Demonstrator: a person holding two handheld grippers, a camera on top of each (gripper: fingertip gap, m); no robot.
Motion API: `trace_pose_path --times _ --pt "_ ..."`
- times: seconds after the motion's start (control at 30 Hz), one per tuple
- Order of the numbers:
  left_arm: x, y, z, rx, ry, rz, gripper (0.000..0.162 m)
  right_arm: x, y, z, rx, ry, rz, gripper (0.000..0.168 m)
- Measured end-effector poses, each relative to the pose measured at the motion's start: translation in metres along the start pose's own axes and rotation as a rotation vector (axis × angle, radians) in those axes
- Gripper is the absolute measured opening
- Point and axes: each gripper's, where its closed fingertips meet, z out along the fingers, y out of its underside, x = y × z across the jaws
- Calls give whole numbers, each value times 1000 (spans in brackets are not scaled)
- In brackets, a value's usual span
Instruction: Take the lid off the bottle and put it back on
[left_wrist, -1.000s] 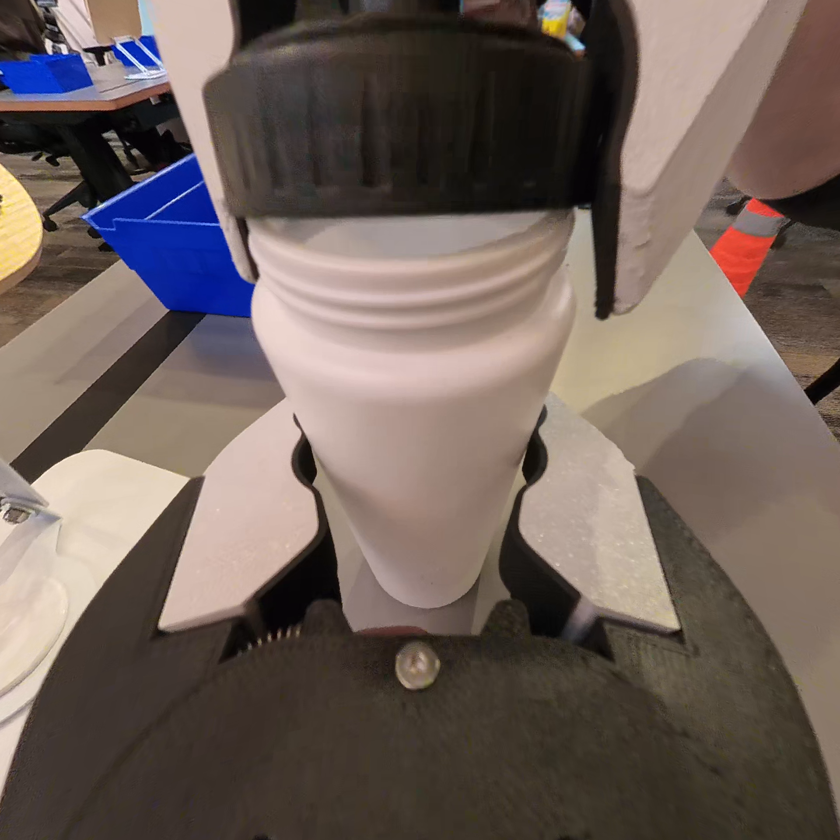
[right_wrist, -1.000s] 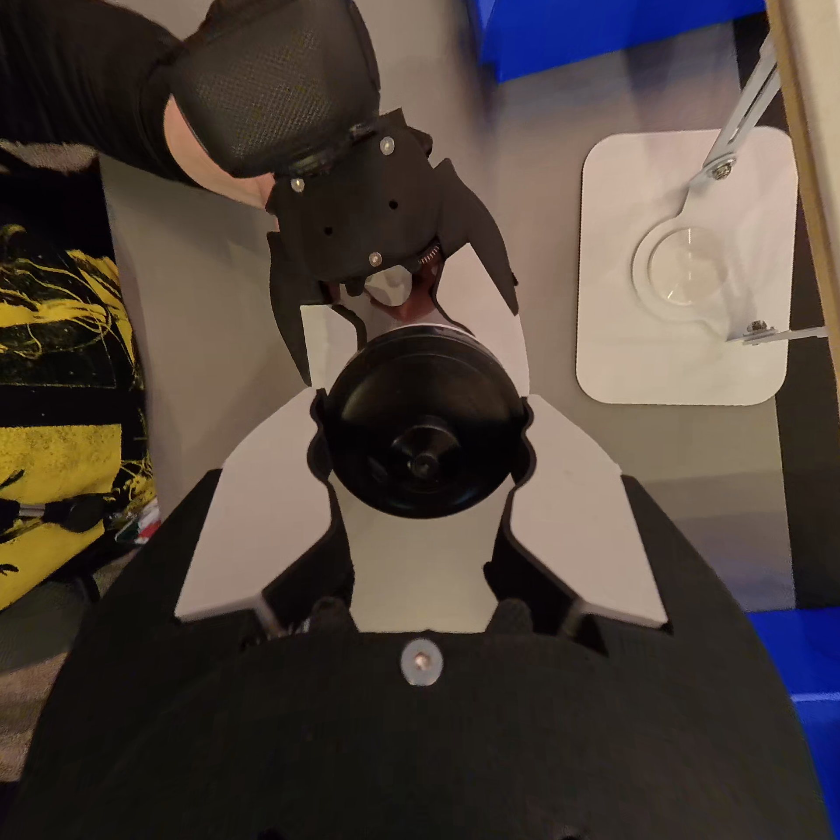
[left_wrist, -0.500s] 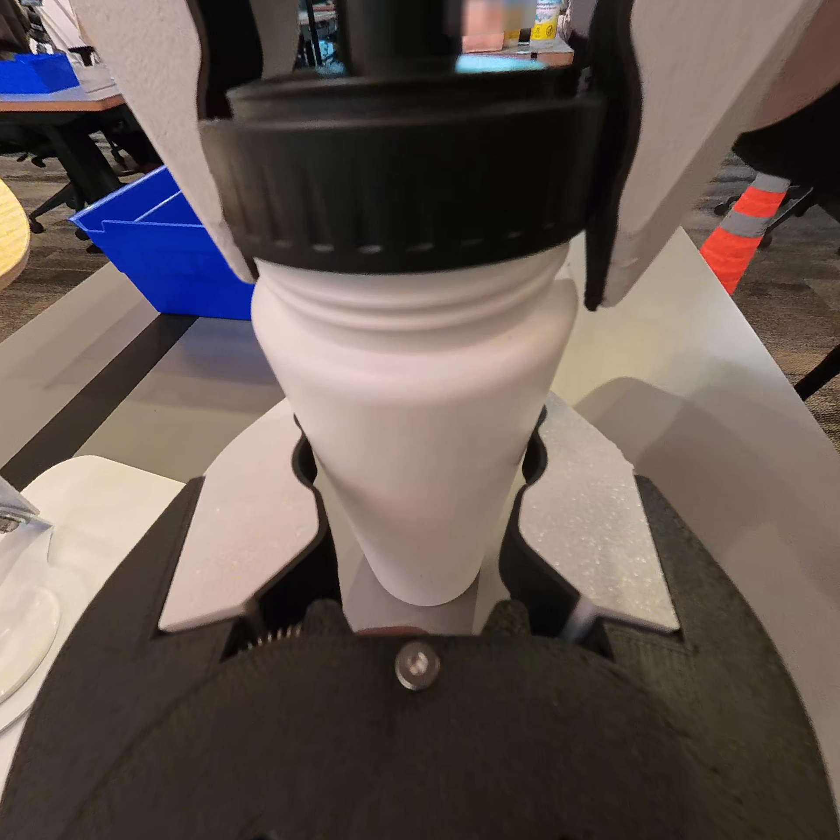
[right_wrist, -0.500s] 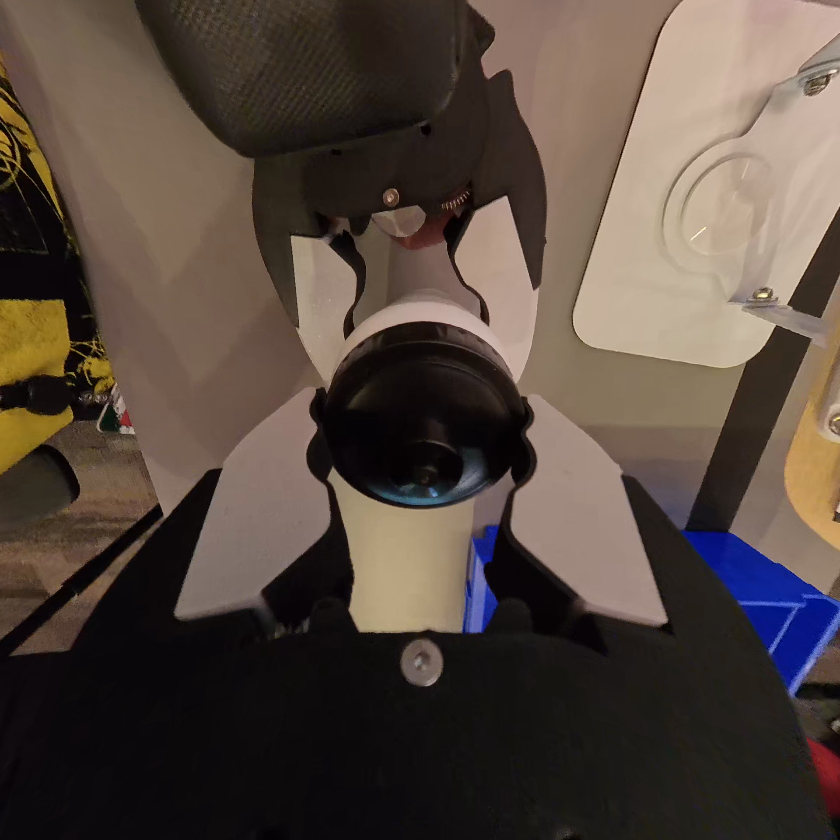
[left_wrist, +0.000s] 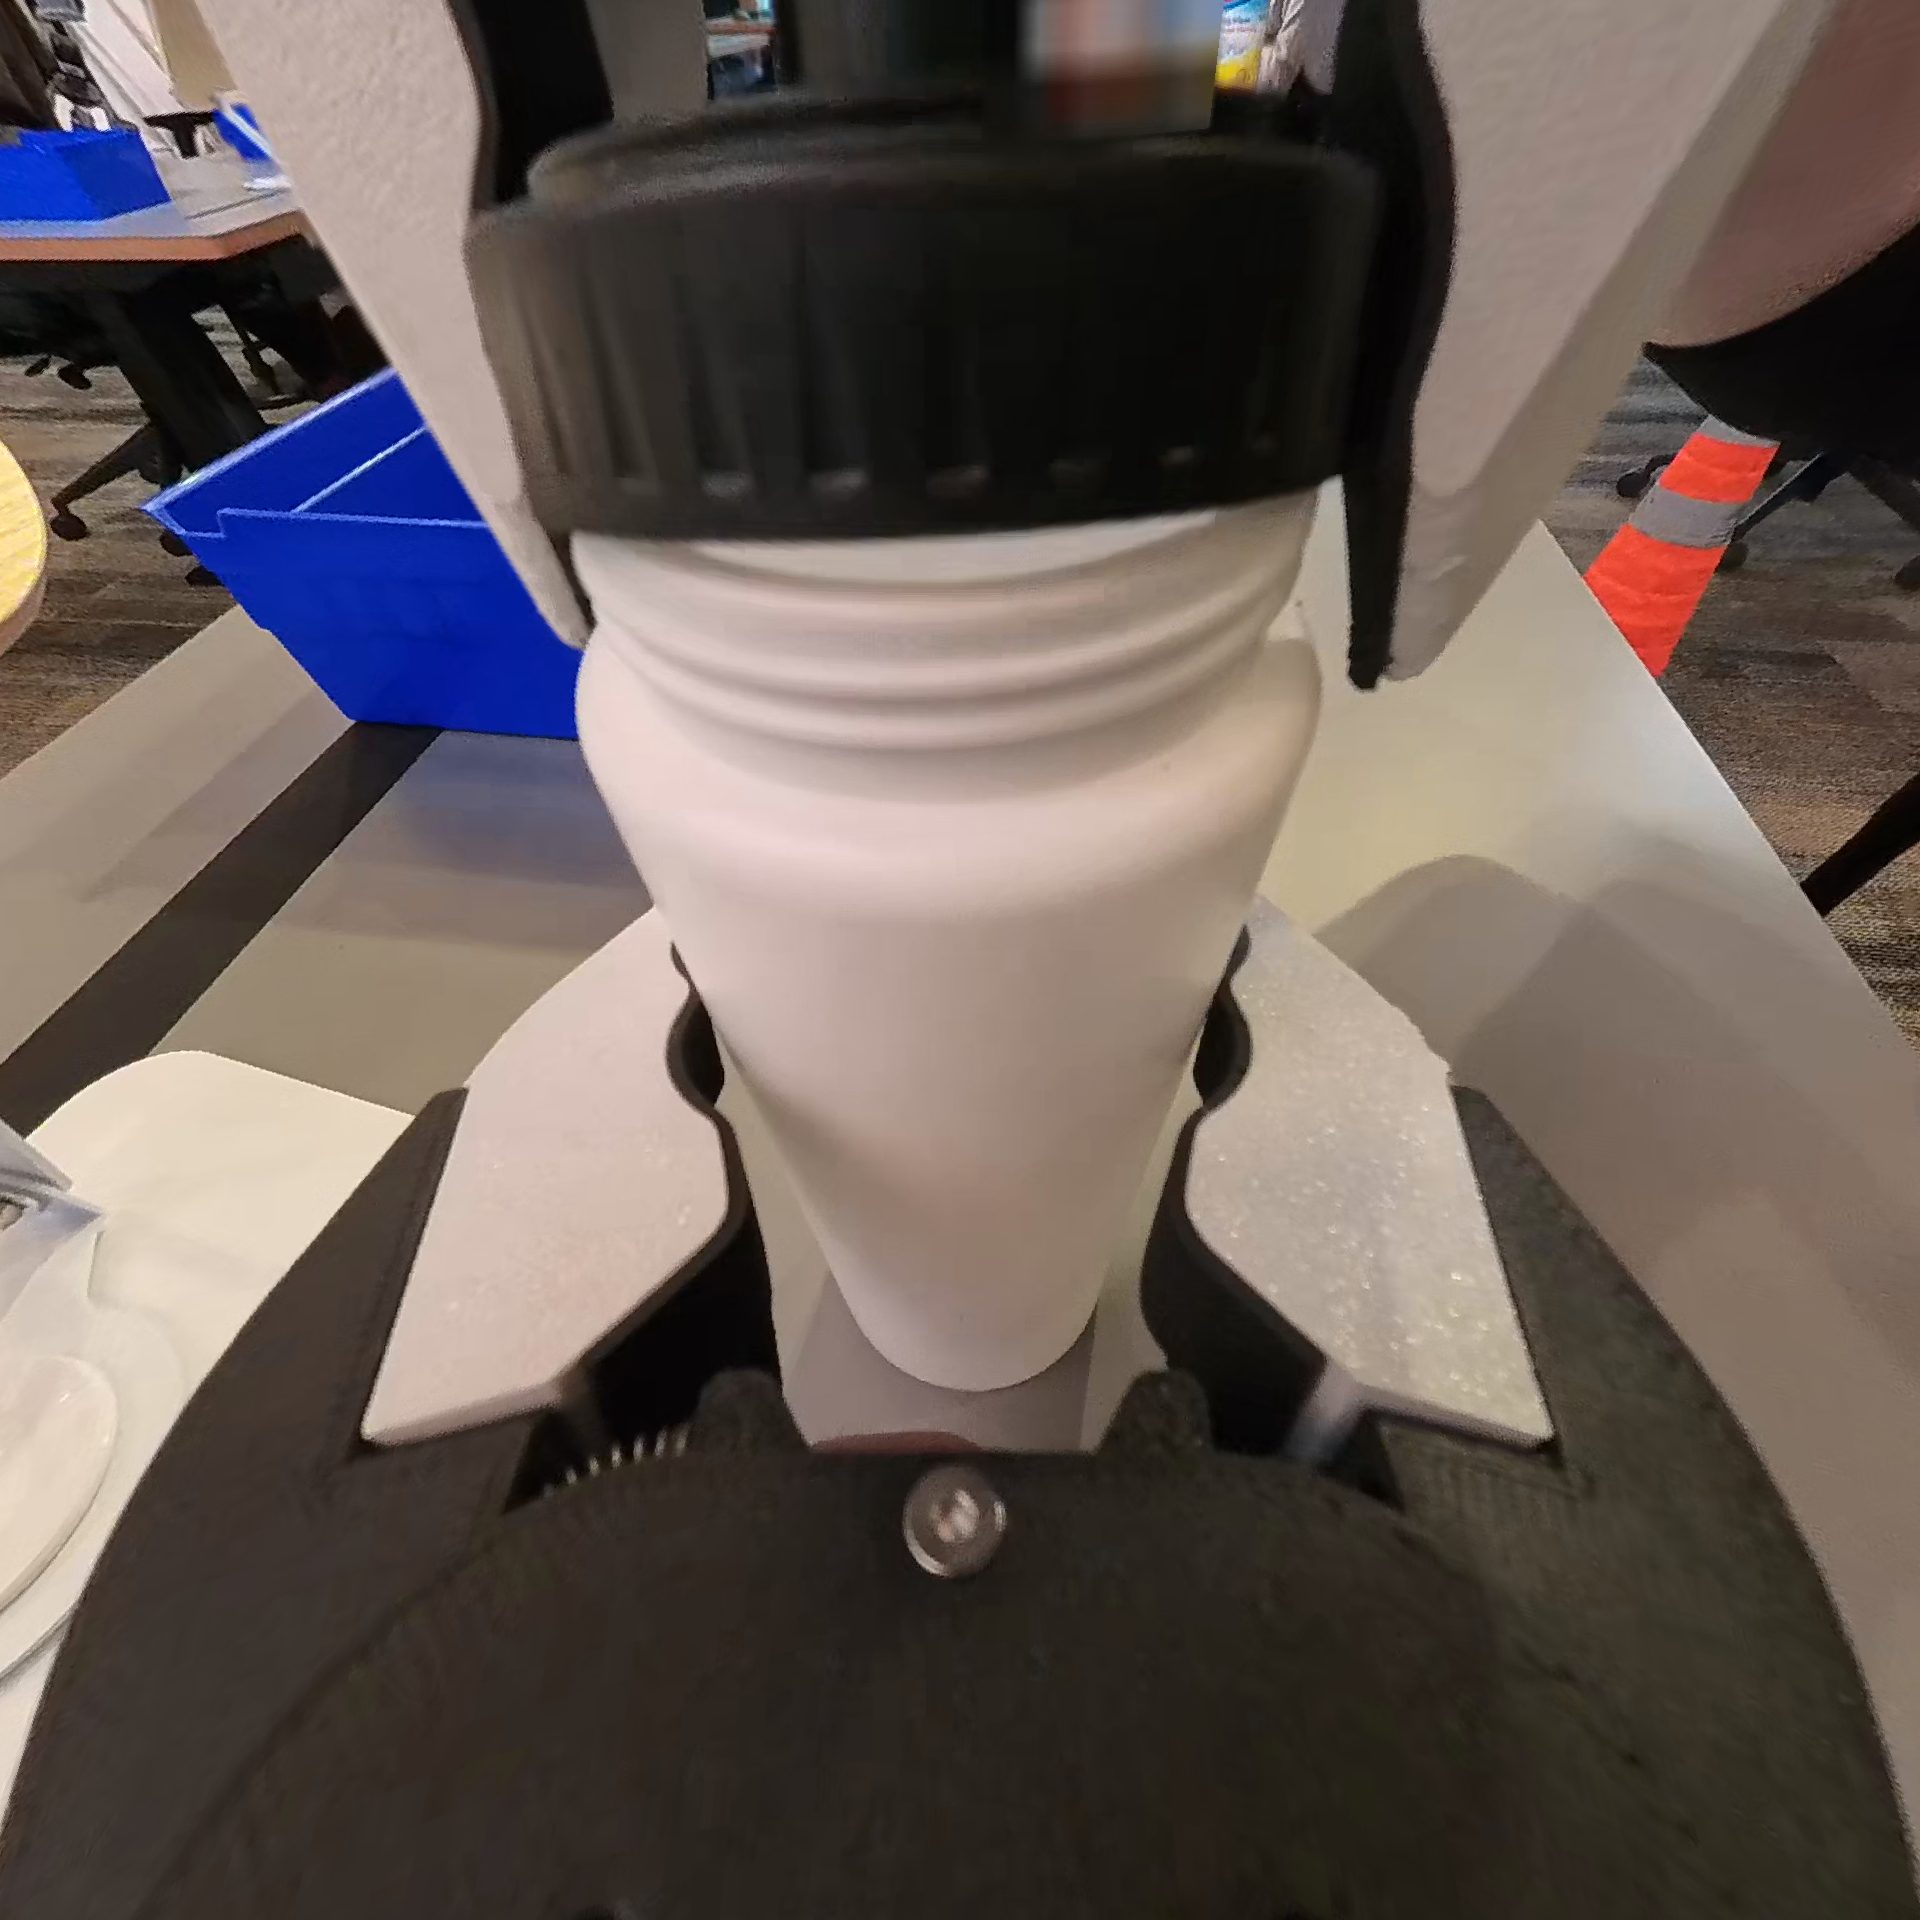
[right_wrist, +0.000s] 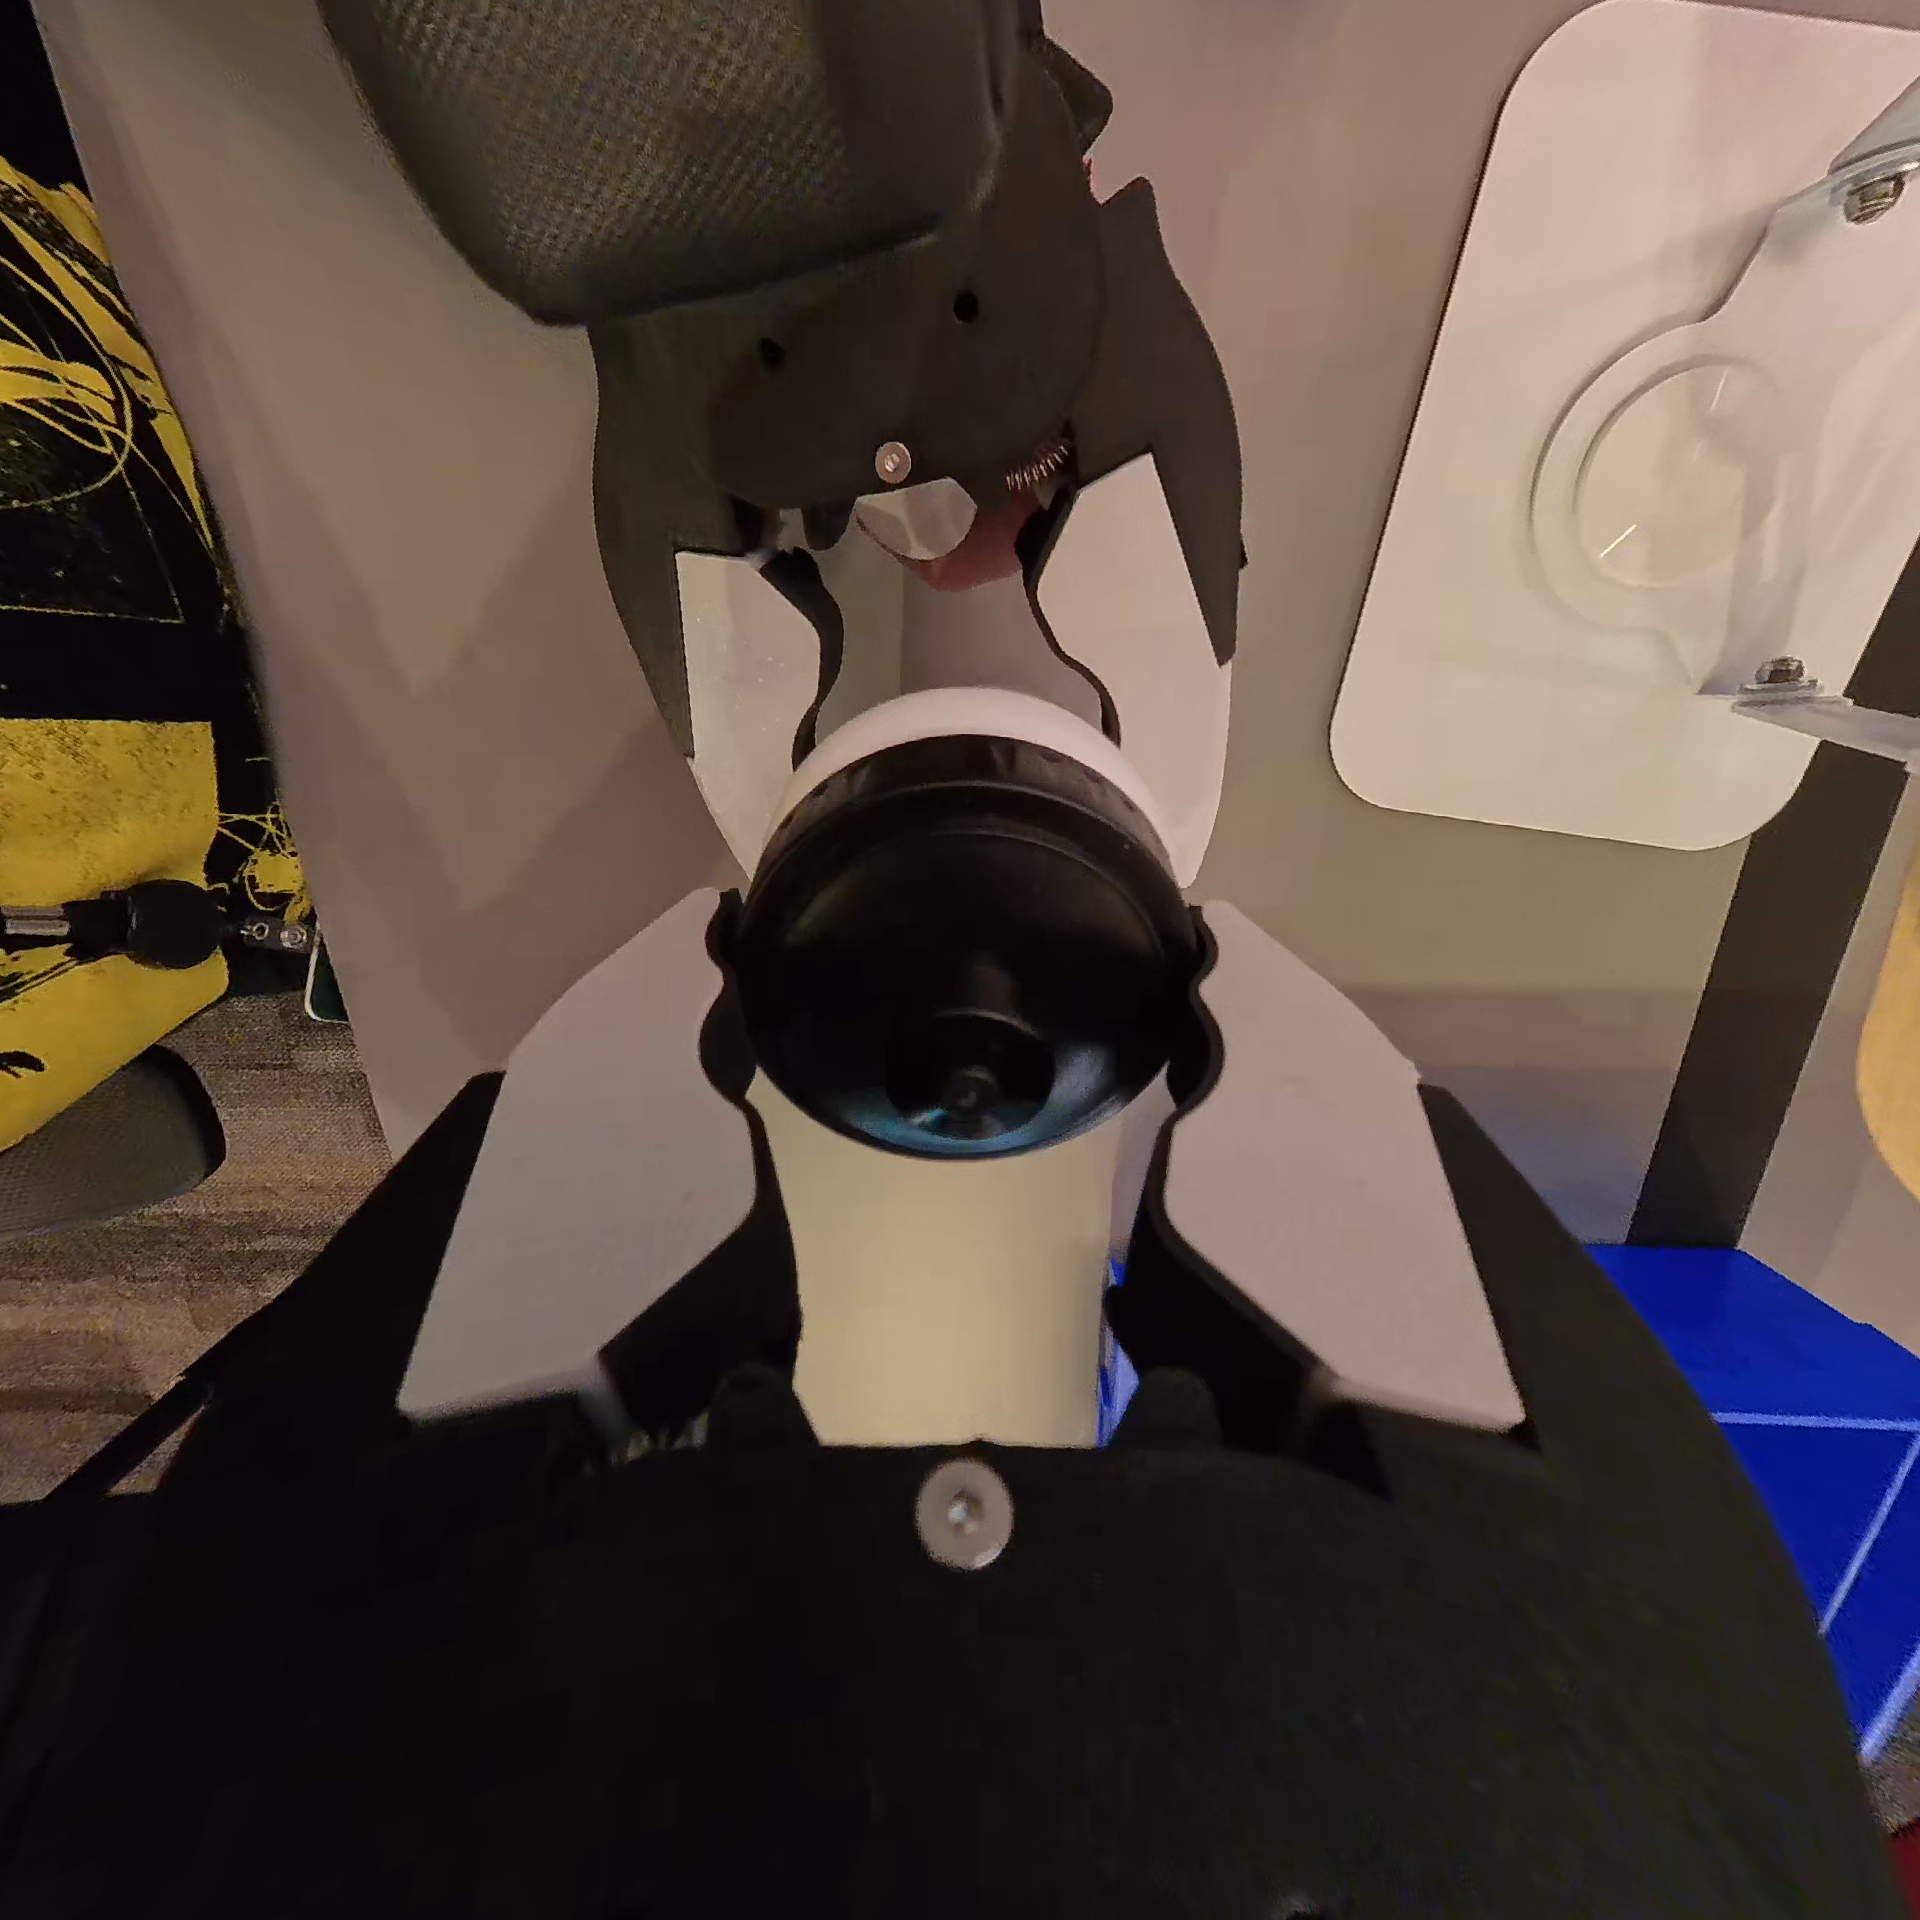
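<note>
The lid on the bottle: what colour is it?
Black, with a ribbed edge; the lid shows best in the left wrist view, atop the white bottle.

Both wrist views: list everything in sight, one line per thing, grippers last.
bottle: 1, white, clamped in left gripper, neck threads showing
lid: 1, black, ribbed, on the bottle's mouth, clamped in right gripper
table: 1, grey with a dark stripe, under everything
bin: 1, blue, on the table behind the bottle
pad: 1, white, on the table, carrying a clear stand
cone: 1, orange, on the floor beyond the table
left gripper: 1, black with white fingers, shut on the bottle
right gripper: 1, same build, shut on the lid
</note>
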Motion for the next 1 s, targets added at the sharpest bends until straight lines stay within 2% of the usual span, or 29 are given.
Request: trace_pose_path --times 0.2,0.73,1.0 --pt "0 0 0 -1 2 1 90 0 3 -1 -22 23 -16 79" --pt "1 0 1 -2 8 2 90 0 5 -2 -253 62 -98 79" --pt "2 0 1 -2 8 4 90 -1 5 0 -273 21 -105 79"
